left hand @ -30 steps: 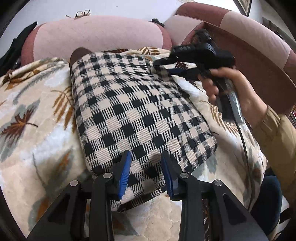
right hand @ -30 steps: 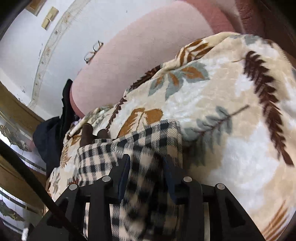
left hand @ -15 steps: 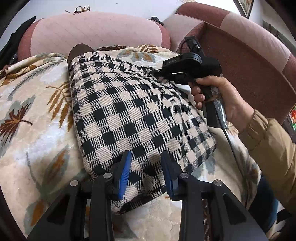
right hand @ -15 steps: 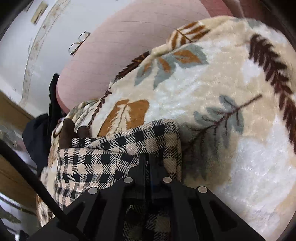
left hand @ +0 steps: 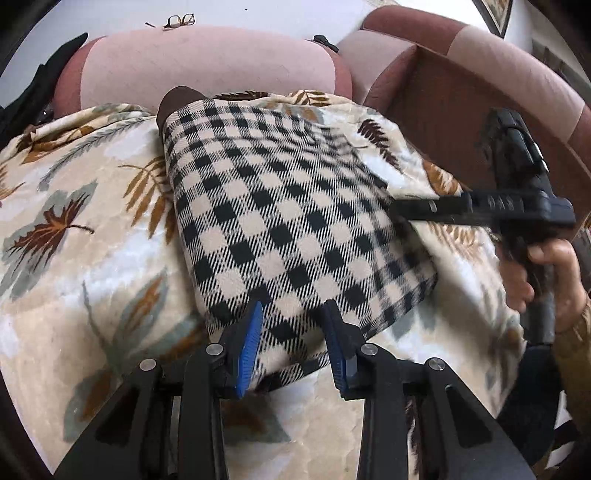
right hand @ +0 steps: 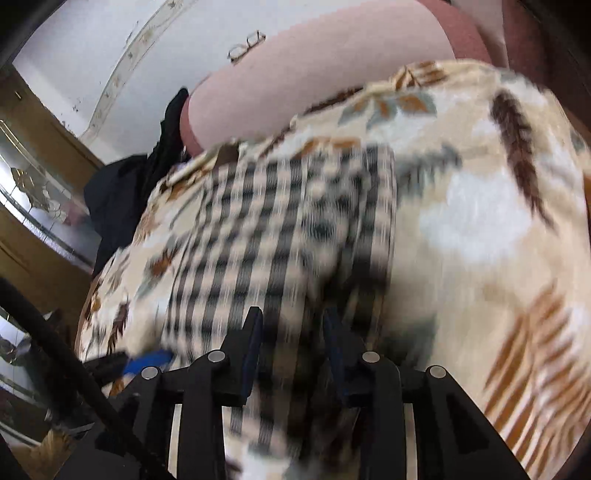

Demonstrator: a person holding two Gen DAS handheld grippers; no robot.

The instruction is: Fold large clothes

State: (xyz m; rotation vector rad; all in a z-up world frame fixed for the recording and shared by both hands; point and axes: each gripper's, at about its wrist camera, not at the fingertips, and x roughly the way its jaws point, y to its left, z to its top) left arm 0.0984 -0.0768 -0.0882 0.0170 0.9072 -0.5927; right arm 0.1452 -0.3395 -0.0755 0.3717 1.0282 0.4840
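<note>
The left gripper (left hand: 293, 332) has its blue pads (left hand: 250, 341) parted, with the near edge of the folded checked cloth (left hand: 295, 229) bulging up between them; whether the pads press the fabric cannot be told. The right gripper (right hand: 291, 332) has just been opening its jaws, and they stand apart over the cloth's right edge, blurred, with checked fabric seen between and below them; no grip shows. In the left view, that gripper sits at the cloth's right side, held by a hand (left hand: 546, 280) in a tan sleeve (left hand: 572, 354). The cloth lies as a folded rectangle on a leaf-print blanket (left hand: 74, 221) spread over a pink sofa (left hand: 207, 70). Glasses (left hand: 179, 20) rest on top of the sofa back.
</note>
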